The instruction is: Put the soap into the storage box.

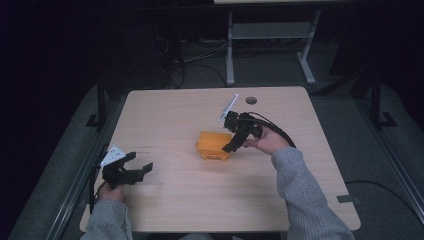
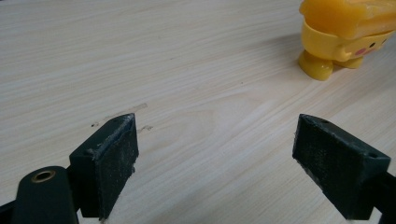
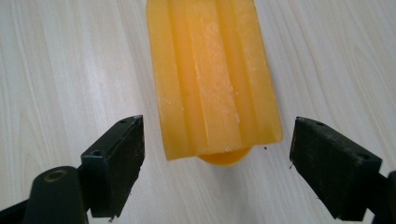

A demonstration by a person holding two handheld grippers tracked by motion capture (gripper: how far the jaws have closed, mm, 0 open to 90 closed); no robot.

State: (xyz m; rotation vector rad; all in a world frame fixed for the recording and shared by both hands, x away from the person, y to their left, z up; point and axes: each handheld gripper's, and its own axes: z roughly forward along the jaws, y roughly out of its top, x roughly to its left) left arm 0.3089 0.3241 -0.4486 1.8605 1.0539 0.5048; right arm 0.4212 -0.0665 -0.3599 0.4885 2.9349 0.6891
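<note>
Dark floor lies all around the pale wooden desk (image 1: 175, 200). Near the left edge, the left hand-held gripper (image 1: 136, 166) sits low with its jaws wide open and holds nothing. At the middle of the desk stands a yellow plastic toy (image 1: 214, 145) with little round feet. Just right of it, the right hand-held gripper (image 1: 233, 146) hangs over the toy, jaws wide open, one on each side, not touching.

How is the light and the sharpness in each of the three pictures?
High view: dim, dark surroundings, table lit, yellow toy soft. Left gripper view: bright, fingers sharp, toy slightly blurred. Right gripper view: bright, toy fairly sharp, faint glare.
</note>
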